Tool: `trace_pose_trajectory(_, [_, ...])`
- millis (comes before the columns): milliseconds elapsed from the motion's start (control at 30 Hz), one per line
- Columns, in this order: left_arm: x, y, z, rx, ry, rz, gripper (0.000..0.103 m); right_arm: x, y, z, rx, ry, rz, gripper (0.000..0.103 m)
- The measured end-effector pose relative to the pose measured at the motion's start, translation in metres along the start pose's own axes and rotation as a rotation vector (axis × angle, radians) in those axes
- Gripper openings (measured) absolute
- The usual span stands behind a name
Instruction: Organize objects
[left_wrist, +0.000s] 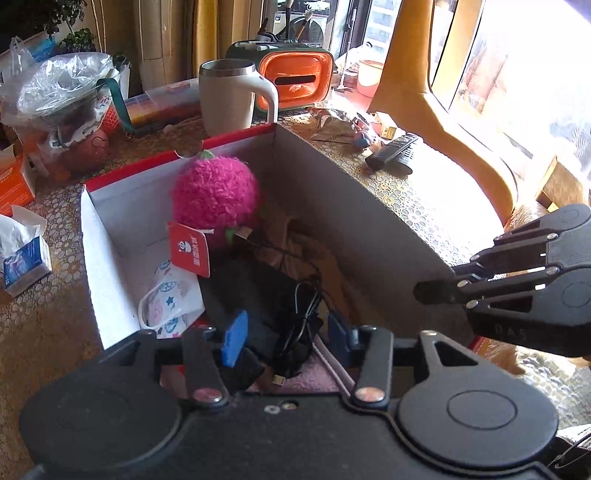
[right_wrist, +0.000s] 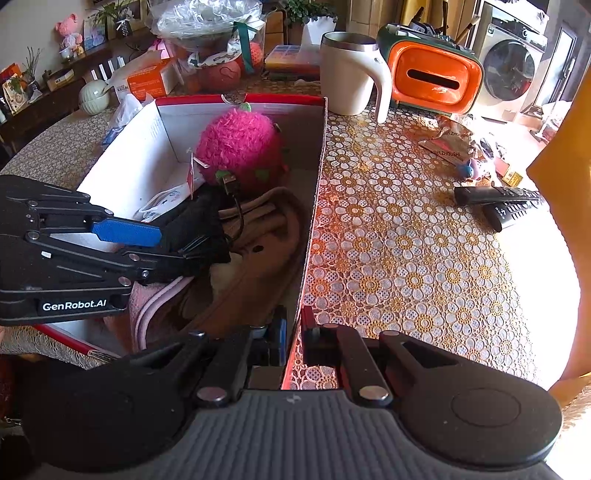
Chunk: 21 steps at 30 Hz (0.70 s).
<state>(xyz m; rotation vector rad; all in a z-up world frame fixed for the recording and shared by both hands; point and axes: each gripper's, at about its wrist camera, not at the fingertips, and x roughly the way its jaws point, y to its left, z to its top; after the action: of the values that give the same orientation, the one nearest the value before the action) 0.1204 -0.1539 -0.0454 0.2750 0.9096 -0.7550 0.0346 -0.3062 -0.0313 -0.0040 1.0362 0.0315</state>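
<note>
Left wrist view. Left tongs (left_wrist: 284, 332): blue pads partly apart, standing over a black cable bundle (left_wrist: 301, 325) that lies in the box (left_wrist: 332, 177) on a dark item; no pad visibly presses it, so it reads as let go. Box contents: pink plush ball (left_wrist: 216, 195) at the far end with a red tag (left_wrist: 189, 253); face mask (left_wrist: 171, 302) at the near left; beige cloth toward the right wall. Right tongs (left_wrist: 421, 291): closed tip at the box's near right wall.

Right wrist view. Right tongs (right_wrist: 293, 332): pinched shut on the box's right wall (right_wrist: 314, 206) at its near end, steadying it on the desk (right_wrist: 406, 240). Left tongs enter from the left, over the black item. Outside the box: mug (right_wrist: 351, 74), orange case (right_wrist: 436, 79), two remotes (right_wrist: 498, 203).

Handling note, as judgement. Step: depositing the cable. Lift the left tongs straight up, pads wide, so no loop snags. Keep the right pinch steady on the wall. The remotes look like the next candidates.
</note>
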Motion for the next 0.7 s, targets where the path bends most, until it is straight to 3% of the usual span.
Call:
trace_pose_trajectory(133, [-0.018, 0.005, -0.001, -0.006, -0.028, -0.006, 0.052, 0.000, 0.002, 0.000, -0.004, 0.001, -0.011, 0.007])
trace_pose_trajectory(267, [-0.042, 0.015, -0.004, -0.015, -0.075, 0.022, 0.068, 0.000, 0.003, 0.000, -0.005, 0.003, -0.016, 0.007])
trace_pose_trajectory(333, [-0.052, 0.023, -0.005, -0.024, -0.092, 0.031, 0.069, 0.000, 0.004, 0.000, -0.007, 0.005, -0.018, 0.007])
trace_pose_trajectory(700, [-0.090, 0.091, -0.012, -0.094, -0.158, 0.178, 0.095, 0.000, 0.006, 0.001, -0.019, 0.017, -0.023, 0.007])
